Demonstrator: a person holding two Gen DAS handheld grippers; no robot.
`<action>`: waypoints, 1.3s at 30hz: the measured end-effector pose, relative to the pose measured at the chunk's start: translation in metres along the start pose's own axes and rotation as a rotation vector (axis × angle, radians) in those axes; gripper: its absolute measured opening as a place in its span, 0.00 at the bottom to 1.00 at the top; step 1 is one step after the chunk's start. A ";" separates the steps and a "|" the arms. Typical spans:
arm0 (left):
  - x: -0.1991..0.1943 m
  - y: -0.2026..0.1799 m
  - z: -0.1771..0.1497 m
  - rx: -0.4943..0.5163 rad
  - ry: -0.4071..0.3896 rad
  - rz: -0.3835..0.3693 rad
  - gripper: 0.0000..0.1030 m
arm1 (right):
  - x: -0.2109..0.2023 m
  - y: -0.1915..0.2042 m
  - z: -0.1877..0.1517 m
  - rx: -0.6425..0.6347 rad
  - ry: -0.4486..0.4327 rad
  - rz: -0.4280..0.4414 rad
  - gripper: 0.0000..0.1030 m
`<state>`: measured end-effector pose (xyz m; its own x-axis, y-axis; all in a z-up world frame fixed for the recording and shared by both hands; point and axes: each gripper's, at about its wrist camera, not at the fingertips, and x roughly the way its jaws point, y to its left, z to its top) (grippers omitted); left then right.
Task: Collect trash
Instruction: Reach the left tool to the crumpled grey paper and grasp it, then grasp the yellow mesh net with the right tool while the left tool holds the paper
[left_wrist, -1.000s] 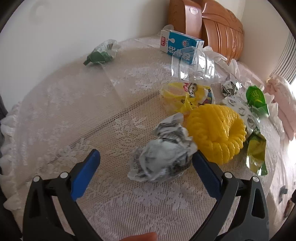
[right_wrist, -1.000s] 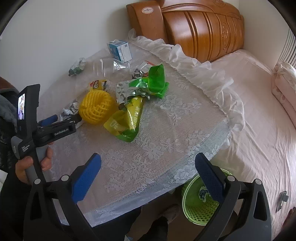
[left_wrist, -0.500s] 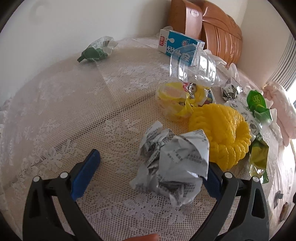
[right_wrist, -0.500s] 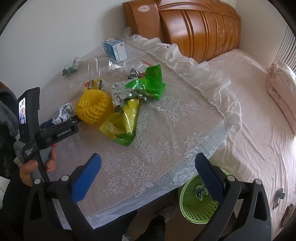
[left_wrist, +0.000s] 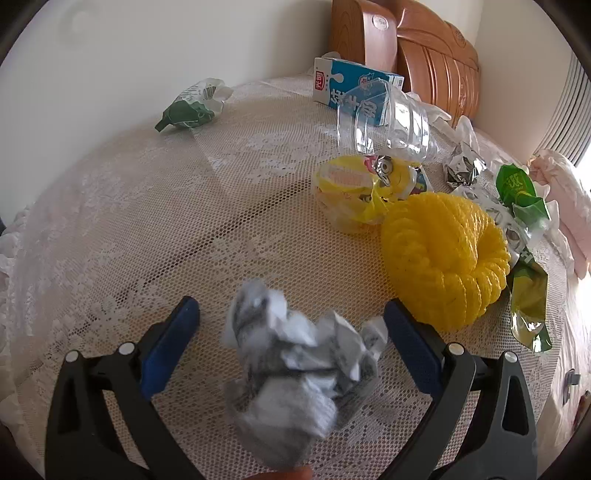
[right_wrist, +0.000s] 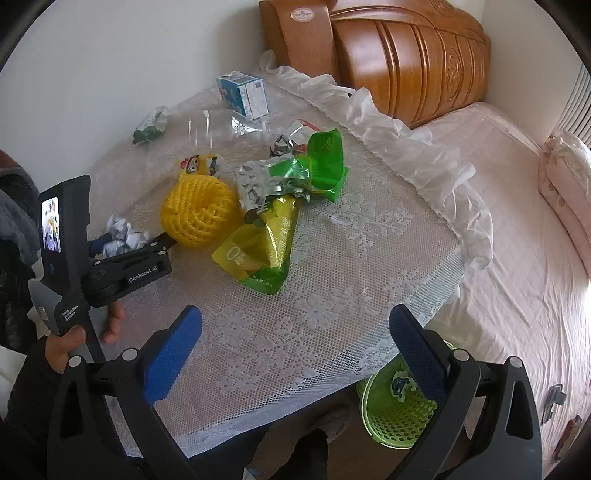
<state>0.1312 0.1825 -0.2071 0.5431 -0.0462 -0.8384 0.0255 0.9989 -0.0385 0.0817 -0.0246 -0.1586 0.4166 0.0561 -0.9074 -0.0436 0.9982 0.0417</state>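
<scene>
A crumpled grey-white paper ball (left_wrist: 295, 384) lies on the lace-covered table between the wide-open fingers of my left gripper (left_wrist: 291, 332); the blue pads stand apart from it. It also shows in the right wrist view (right_wrist: 123, 236), beside the left gripper (right_wrist: 147, 251). My right gripper (right_wrist: 295, 343) is open and empty above the table's near edge. A yellow foam net (left_wrist: 443, 258), a yellow cartoon wrapper (left_wrist: 365, 184), green snack bags (right_wrist: 266, 236), a clear bottle (left_wrist: 388, 122) and a milk carton (left_wrist: 347, 88) lie further on.
A green waste basket (right_wrist: 399, 410) stands on the floor below the table's near right corner, with a wrapper in it. A green-white wrapper (left_wrist: 192, 107) lies at the table's far left by the wall. A bed with a wooden headboard (right_wrist: 406, 55) is to the right.
My left gripper has moved forward so the paper ball now sits deeper between its open fingers. The right gripper has shifted slightly.
</scene>
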 end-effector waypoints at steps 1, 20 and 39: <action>0.000 0.000 0.000 0.000 0.000 0.001 0.93 | 0.000 0.000 0.000 -0.001 -0.001 0.000 0.98; -0.011 -0.013 -0.001 0.055 -0.011 -0.007 0.40 | 0.013 -0.007 -0.003 0.028 0.003 0.005 0.98; -0.112 0.048 -0.024 -0.058 -0.017 -0.014 0.38 | 0.069 0.111 0.066 -0.381 -0.041 -0.004 0.94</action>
<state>0.0519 0.2359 -0.1281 0.5571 -0.0593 -0.8283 -0.0159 0.9965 -0.0820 0.1653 0.0914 -0.1885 0.4531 0.0609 -0.8894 -0.3735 0.9189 -0.1273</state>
